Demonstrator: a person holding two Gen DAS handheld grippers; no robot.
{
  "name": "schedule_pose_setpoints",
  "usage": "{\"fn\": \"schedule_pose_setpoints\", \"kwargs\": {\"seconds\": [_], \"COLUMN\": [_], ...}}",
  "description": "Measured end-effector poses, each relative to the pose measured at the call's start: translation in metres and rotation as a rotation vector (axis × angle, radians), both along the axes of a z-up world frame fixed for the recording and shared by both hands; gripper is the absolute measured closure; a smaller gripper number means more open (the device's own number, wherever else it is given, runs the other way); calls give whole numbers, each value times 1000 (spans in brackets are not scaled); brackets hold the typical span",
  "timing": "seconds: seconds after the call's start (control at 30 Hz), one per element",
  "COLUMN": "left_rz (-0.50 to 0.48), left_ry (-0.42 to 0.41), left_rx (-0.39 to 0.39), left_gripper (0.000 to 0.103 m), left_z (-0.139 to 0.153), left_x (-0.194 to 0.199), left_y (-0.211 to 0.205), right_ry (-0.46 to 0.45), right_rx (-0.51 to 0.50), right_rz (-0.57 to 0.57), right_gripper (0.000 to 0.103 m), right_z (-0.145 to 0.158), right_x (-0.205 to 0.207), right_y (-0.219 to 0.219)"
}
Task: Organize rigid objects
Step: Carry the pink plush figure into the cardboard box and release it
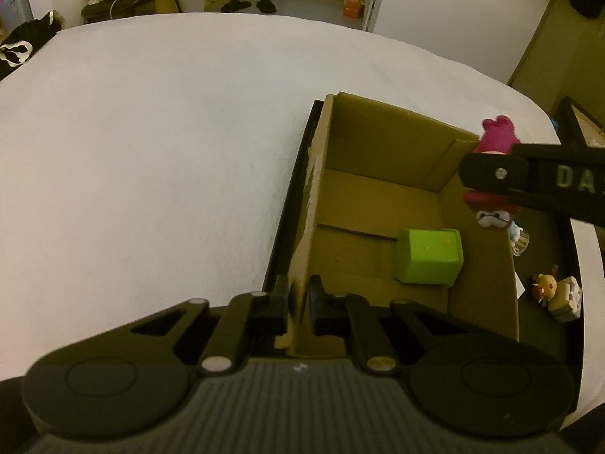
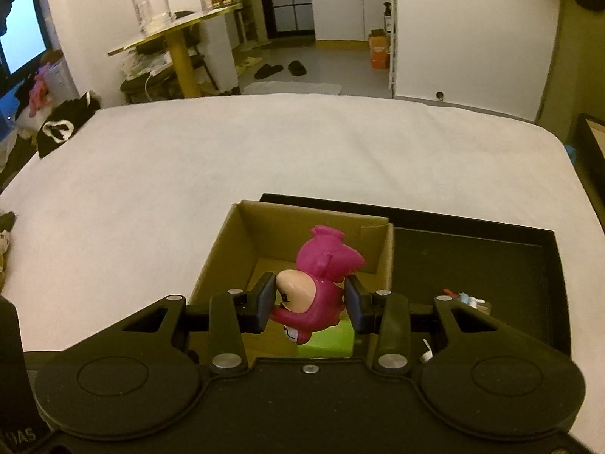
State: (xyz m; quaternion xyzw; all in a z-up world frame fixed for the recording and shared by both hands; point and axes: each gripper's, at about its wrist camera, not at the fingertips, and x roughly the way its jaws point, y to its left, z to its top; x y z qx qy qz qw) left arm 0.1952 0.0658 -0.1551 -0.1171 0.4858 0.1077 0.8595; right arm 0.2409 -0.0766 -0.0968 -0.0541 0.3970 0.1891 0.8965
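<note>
A brown cardboard box (image 1: 382,143) stands open inside a black tray (image 1: 291,189) on the white bed. A green cube (image 1: 429,261) lies on the box floor. My left gripper (image 1: 297,302) is shut on the box's near-left wall. My right gripper (image 2: 310,302) is shut on a pink figurine (image 2: 321,265) and holds it above the box (image 2: 227,249), over the green cube (image 2: 332,340). In the left wrist view the figurine (image 1: 497,130) hangs at the box's right wall, held by the right gripper's black fingers (image 1: 491,174).
Small figurines (image 1: 544,285) lie in the tray right of the box, also seen in the right wrist view (image 2: 469,299). The tray's right half (image 2: 472,261) is bare black. White bed (image 1: 151,151) spreads left and beyond. A black bag (image 2: 60,128) sits at the bed's far left.
</note>
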Motion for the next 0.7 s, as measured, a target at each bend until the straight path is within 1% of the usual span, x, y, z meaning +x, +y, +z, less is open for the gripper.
{"fn": "schedule_pose_setpoints", "kwargs": {"seconds": [0.2,0.3,0.33,0.37,0.4,0.47,0.6,0.7], "left_rz": [31,46,48,49,48,48,54,46], "left_ry": [-11,-14,-15,-15,-15,-16,-17,-17], "left_rx": [-43,-61,-65,-66,-65,-66,-72,-61], "left_gripper": [93,93,92,92,92,92,92,92], "left_z": [-1,-2,-2,-2,-2,-2,-2,-1], "left_x": [0,0,0,-1,-1,-2,-3,-4], "left_y": [9,13,13,13,13,13,14,13], "right_ry": [6,0,-5,-7,-14,-24,-8,1], "right_rx": [-9,36,47,50,53,56,51,45], "right_rz": [19,38,40,39,38,36,12,-10], "right_gripper": [64,62,58,46,43,43,43,43], "right_z": [-1,3,4,6,7,9,7,6], "right_x": [5,6,6,7,7,6,5,3], "right_y": [12,14,16,18,18,17,13,5]}}
